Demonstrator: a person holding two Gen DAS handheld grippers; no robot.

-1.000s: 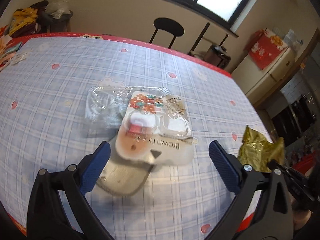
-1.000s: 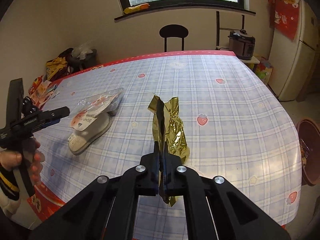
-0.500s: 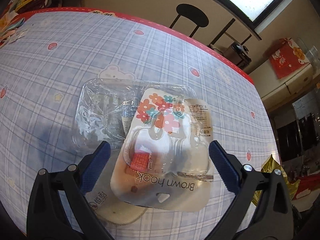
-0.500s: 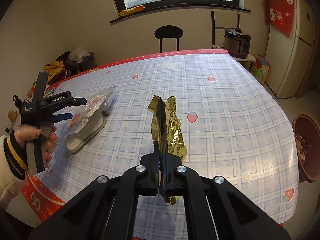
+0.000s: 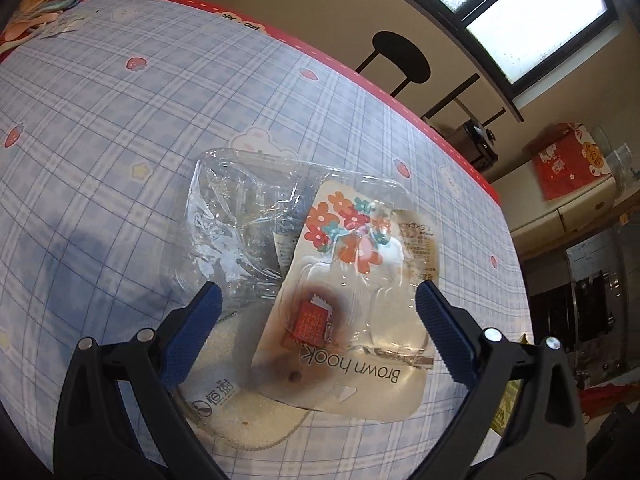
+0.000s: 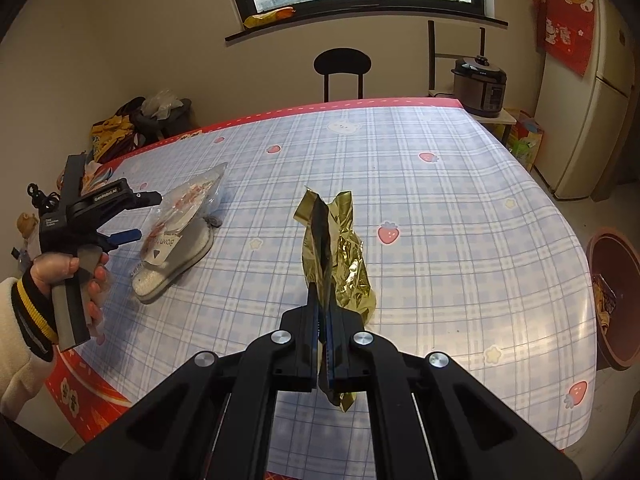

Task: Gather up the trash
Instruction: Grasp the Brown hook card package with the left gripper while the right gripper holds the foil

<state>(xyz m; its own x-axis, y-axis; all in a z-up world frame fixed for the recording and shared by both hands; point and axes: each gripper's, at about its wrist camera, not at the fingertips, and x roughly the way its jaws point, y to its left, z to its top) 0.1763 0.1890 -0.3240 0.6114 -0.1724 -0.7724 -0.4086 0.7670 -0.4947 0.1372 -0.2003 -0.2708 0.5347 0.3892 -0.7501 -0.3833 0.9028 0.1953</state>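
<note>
A "Brown hook" blister pack [image 5: 352,300] lies partly on a crumpled clear plastic tray [image 5: 240,216] and on a white insole-like pad [image 5: 240,400], all on the checked table. My left gripper [image 5: 318,312] hovers just above the pack, open, its blue pads [image 5: 200,320] standing either side without touching it. From the right wrist view the same gripper [image 6: 146,216] is at the pack [image 6: 176,220] on the left. My right gripper [image 6: 320,300] is shut on a crumpled gold foil wrapper [image 6: 344,264], held above the table.
A brown bin [image 6: 612,304] with trash inside stands on the floor past the table's right edge. A person's hand [image 6: 68,276] in a cream sleeve holds the left tool. A black stool [image 6: 342,66] and a cooker [image 6: 478,84] stand behind the table.
The left gripper has dropped and rolled closer over the blister pack, which now fills the space between its open fingers. The right gripper and its gold wrapper have stayed put.
</note>
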